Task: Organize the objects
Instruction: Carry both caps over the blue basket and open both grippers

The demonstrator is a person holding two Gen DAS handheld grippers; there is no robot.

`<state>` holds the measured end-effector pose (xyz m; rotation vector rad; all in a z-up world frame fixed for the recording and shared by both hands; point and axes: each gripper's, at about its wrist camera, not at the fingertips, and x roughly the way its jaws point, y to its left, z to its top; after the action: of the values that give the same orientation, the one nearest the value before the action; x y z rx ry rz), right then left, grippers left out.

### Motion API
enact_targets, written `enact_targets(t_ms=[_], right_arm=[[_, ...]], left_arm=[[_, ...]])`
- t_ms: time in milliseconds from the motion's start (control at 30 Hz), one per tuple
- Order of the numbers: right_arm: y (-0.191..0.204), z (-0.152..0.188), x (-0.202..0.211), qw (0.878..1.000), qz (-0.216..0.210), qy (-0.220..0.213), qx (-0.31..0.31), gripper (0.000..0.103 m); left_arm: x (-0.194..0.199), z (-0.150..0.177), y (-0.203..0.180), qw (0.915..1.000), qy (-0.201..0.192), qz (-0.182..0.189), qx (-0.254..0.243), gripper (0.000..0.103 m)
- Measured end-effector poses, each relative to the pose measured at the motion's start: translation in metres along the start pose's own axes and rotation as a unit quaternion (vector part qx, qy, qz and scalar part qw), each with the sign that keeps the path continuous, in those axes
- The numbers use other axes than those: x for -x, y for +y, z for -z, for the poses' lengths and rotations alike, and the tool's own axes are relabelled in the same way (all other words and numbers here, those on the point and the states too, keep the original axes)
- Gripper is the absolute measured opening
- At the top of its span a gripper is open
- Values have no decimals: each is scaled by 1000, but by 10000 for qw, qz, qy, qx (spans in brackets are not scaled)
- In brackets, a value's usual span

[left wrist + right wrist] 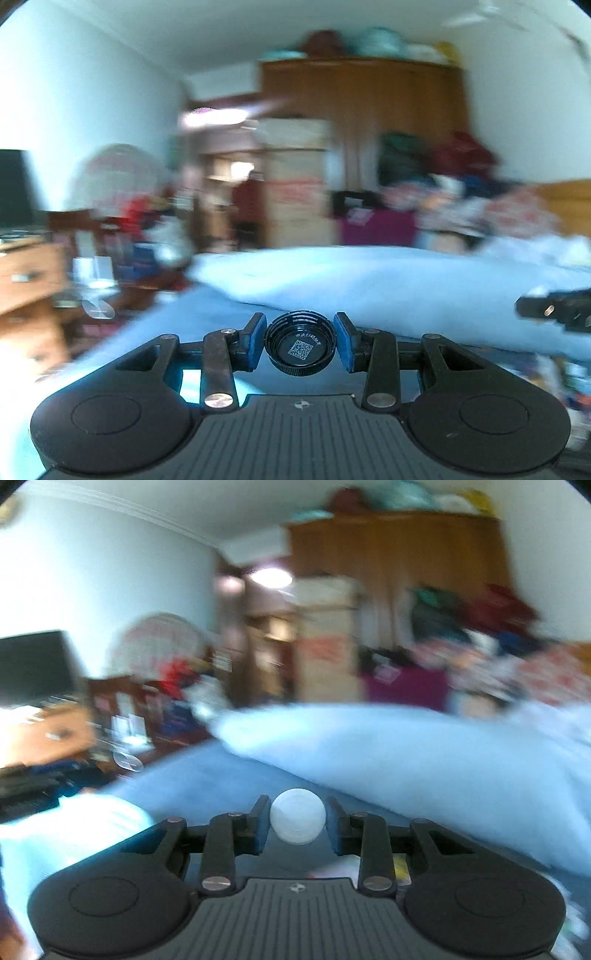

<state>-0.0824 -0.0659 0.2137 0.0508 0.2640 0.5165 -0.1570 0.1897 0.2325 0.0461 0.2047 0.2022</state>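
My left gripper [300,341] is shut on a black bottle cap [300,342]. Its open underside faces the camera, with a QR code printed inside. My right gripper [297,821] is shut on a white bottle cap [297,821], round and smooth, held between the two pads. Both grippers are raised above a blue bed [229,786]. The other gripper's black body [557,308] shows at the right edge of the left wrist view. Both views are blurred by motion.
A pale blue quilt [388,277] lies folded across the bed. A wooden wardrobe [362,122] and stacked cartons [295,184] stand at the back. A wooden desk [26,269] with a dark monitor [33,664] is at the left. Piled clothes [461,177] sit at the right.
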Motion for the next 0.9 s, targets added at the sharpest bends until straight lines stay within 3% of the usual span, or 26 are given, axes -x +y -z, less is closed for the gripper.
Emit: enact_targets(t_ms=[167, 300, 533, 900], right_arm=[[90, -34, -47, 9929, -1162, 175, 180, 34], [152, -36, -85, 9817, -1732, 701, 377, 34], [213, -10, -122, 9689, -1978, 1348, 633, 34], [233, 1, -128, 9677, -1947, 1443, 693, 34]], left_arm=[[-1, 7, 78, 9927, 508, -1008, 420, 40], [-16, 27, 111, 9825, 1150, -1306, 657, 40], [-31, 53, 137, 9740, 1649, -1269, 899, 40], [-29, 66, 149, 9741, 1659, -1182, 984, 40]])
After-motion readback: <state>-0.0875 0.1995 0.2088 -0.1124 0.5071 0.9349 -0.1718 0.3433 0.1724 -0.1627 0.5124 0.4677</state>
